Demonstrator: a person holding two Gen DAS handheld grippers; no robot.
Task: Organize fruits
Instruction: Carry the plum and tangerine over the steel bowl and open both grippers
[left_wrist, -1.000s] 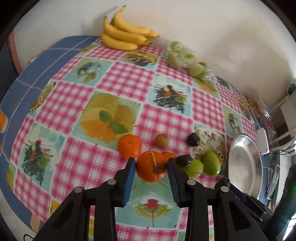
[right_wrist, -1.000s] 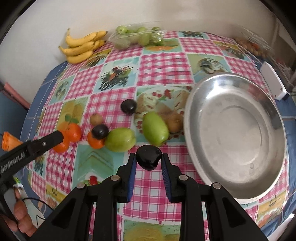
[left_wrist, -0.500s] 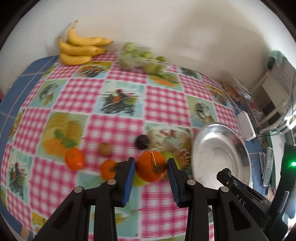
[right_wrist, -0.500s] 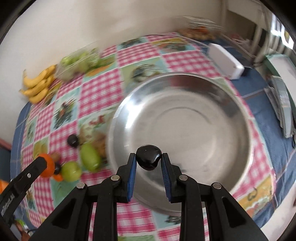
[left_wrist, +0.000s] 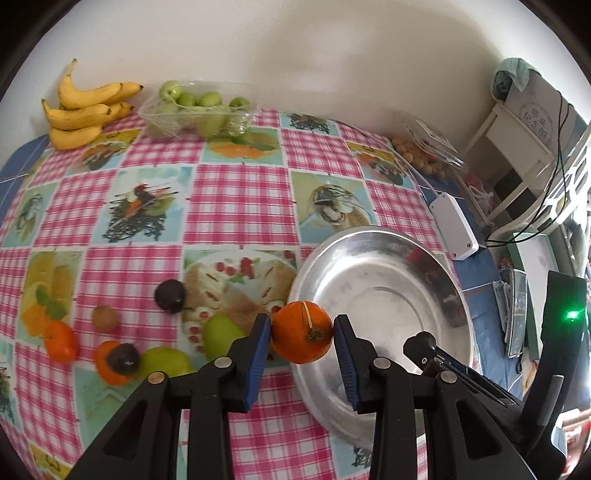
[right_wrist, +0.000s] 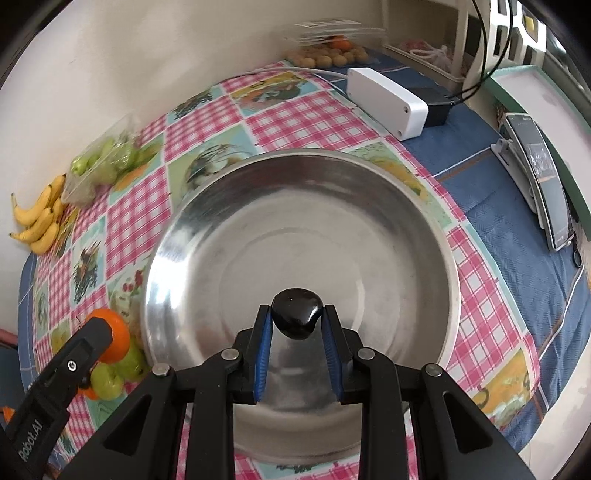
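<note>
My left gripper (left_wrist: 301, 338) is shut on an orange (left_wrist: 302, 331) and holds it over the left rim of the steel bowl (left_wrist: 384, 258). My right gripper (right_wrist: 296, 325) is shut on a dark plum (right_wrist: 296, 318) above the middle of the same bowl (right_wrist: 258, 206), which has nothing in it. Left of the bowl on the checked cloth lie loose fruits: a dark plum (left_wrist: 170, 296), a kiwi (left_wrist: 105, 318), two oranges (left_wrist: 61, 340), green pears (left_wrist: 221, 334) and another plum (left_wrist: 123, 357). The left gripper with its orange (right_wrist: 118, 332) shows at the lower left of the right wrist view.
Bananas (left_wrist: 83, 110) and a clear tray of green fruit (left_wrist: 195, 109) sit at the back by the wall. A white box (left_wrist: 456, 230) with a cable lies beyond the bowl, a pack of small yellow fruit (left_wrist: 421, 155) behind it. A phone (right_wrist: 543, 177) rests on blue cloth at right.
Both grippers have swung to the right with their fruit: the plum went from the cloth in front of the bowl to over the bowl's middle, the orange from above the fruit pile to the bowl's rim.
</note>
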